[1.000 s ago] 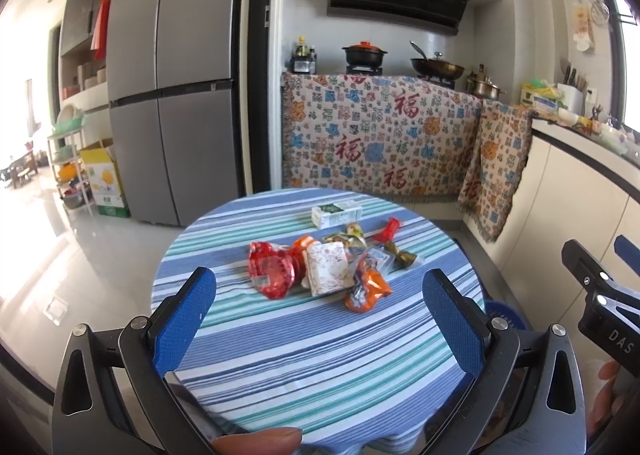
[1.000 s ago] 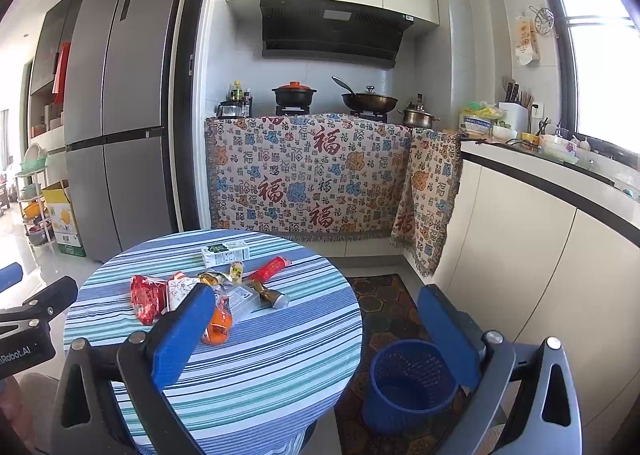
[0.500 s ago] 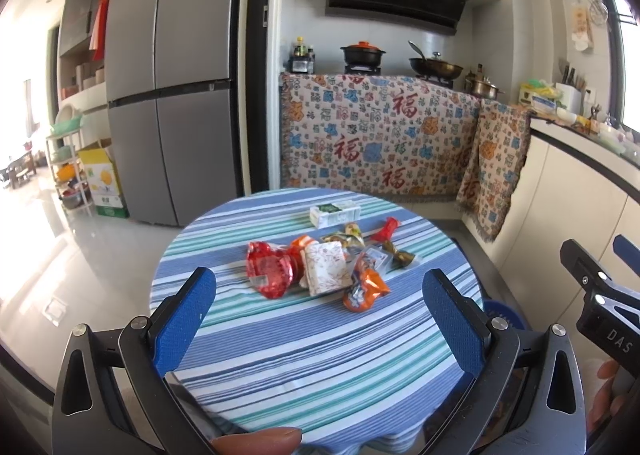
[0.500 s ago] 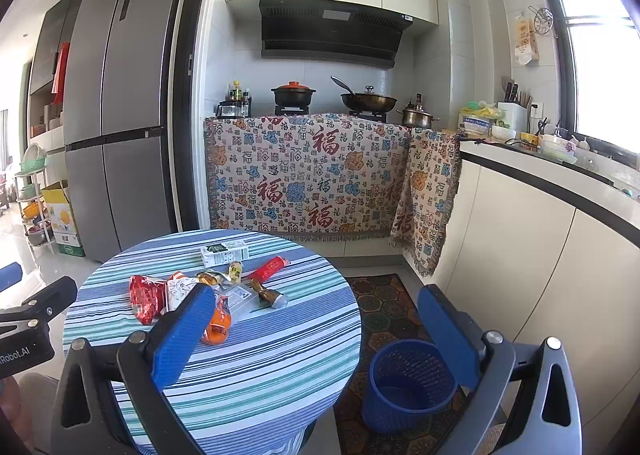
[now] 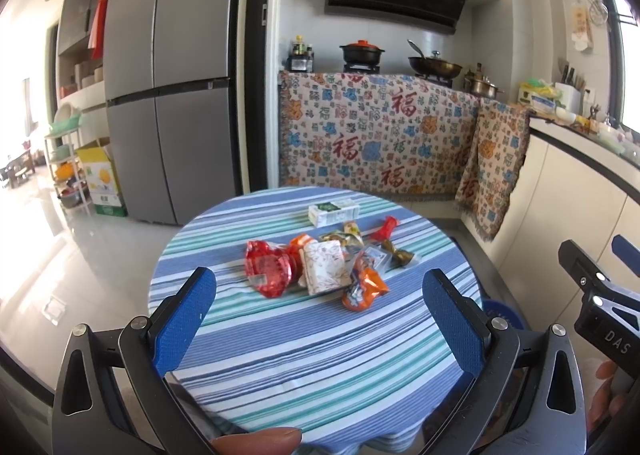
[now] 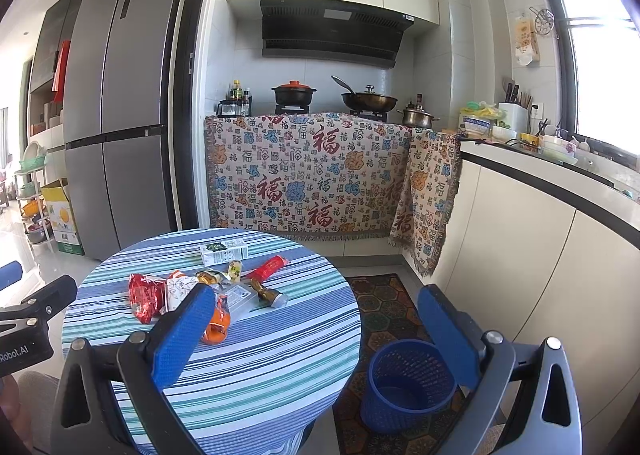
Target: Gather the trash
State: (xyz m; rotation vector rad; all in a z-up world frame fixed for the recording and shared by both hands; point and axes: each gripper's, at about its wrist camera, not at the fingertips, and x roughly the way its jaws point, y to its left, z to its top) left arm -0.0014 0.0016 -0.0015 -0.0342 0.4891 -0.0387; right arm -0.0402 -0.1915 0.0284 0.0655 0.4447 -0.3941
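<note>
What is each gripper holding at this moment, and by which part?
Nothing. The left gripper and the right gripper are both open and empty; the wrappers lie untouched on the table.

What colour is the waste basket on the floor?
Blue; the waste basket shows best in the right wrist view.

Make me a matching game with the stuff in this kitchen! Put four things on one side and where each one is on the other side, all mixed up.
Things:
1. blue wastebasket
2. red foil wrapper
3. black pot with an orange lid
4. green and white carton

Places:
A. on the stove under the range hood
B. on the far side of the round striped table, behind the wrappers
C. on the patterned rug, to the right of the table
D. at the left end of the pile of wrappers

Pairs: 1-C, 2-D, 3-A, 4-B
</note>
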